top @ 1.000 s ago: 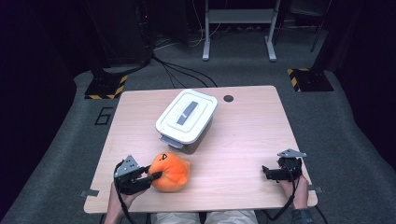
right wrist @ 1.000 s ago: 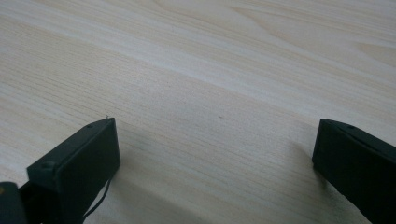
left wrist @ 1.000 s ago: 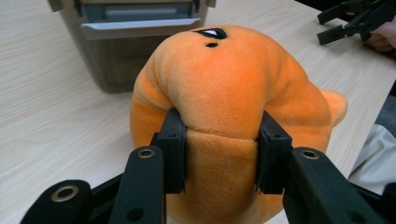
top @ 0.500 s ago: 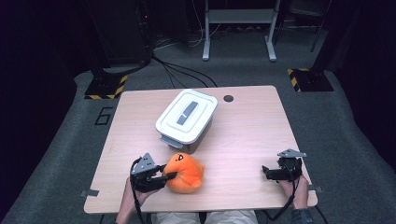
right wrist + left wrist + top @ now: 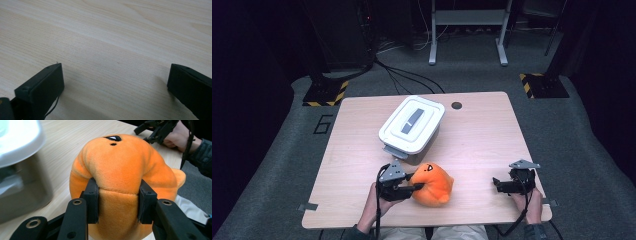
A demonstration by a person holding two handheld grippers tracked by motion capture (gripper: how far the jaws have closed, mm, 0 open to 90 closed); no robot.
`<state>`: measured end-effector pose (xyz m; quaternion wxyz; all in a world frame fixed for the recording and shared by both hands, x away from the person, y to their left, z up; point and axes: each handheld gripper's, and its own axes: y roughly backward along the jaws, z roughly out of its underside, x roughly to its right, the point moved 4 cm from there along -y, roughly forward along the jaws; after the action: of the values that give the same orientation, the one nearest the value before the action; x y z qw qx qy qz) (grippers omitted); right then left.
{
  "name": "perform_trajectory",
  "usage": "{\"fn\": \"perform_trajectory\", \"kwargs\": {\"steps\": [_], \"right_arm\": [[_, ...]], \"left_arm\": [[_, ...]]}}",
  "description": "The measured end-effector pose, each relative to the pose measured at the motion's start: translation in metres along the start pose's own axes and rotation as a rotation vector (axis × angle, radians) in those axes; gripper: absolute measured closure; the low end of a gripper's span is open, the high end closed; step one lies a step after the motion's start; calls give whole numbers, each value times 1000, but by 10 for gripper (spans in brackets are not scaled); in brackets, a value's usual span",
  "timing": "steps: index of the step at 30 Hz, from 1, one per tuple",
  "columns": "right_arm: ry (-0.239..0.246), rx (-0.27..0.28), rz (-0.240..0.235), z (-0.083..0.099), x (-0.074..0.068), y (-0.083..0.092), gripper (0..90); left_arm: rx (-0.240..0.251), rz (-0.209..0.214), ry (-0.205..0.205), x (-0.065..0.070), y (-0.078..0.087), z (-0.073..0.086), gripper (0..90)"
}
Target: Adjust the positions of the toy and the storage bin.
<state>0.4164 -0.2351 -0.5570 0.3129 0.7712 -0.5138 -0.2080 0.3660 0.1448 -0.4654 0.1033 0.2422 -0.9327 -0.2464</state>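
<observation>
Left gripper view is showing the left gripper point(image 5: 117, 203) pinching a fold of the orange plush toy point(image 5: 120, 167), which is dimpling under the pads at the table's near edge beside the lidded white bin point(image 5: 412, 127), so it is likely handling soft, light and non-slippery, while the right gripper point(image 5: 502, 185) is resting wide open and empty.

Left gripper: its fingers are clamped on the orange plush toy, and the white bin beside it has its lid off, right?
Not quite. The left gripper does have its fingers clamped on the orange plush toy, but the white bin beside it has its lid on, not off. The high view shows the lid sitting closed on top.
</observation>
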Motion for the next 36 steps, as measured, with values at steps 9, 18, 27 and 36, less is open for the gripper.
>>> {"fn": "perform_trajectory", "kwargs": {"steps": [9, 18, 27, 36], "right_arm": [[0, 0, 0, 0, 0, 0, 2], [1, 0, -1, 0, 0, 0, 3], [4, 1, 2, 0, 1, 0, 8], [4, 1, 2, 0, 1, 0, 8]], "left_arm": [[-1, 45, -55, 13, -37, -21, 608], [-101, 77, -96, 22, -77, -20, 589], [-99, 57, -101, 19, -75, -15, 489], [-65, 26, -46, 16, -63, -16, 258]]}}
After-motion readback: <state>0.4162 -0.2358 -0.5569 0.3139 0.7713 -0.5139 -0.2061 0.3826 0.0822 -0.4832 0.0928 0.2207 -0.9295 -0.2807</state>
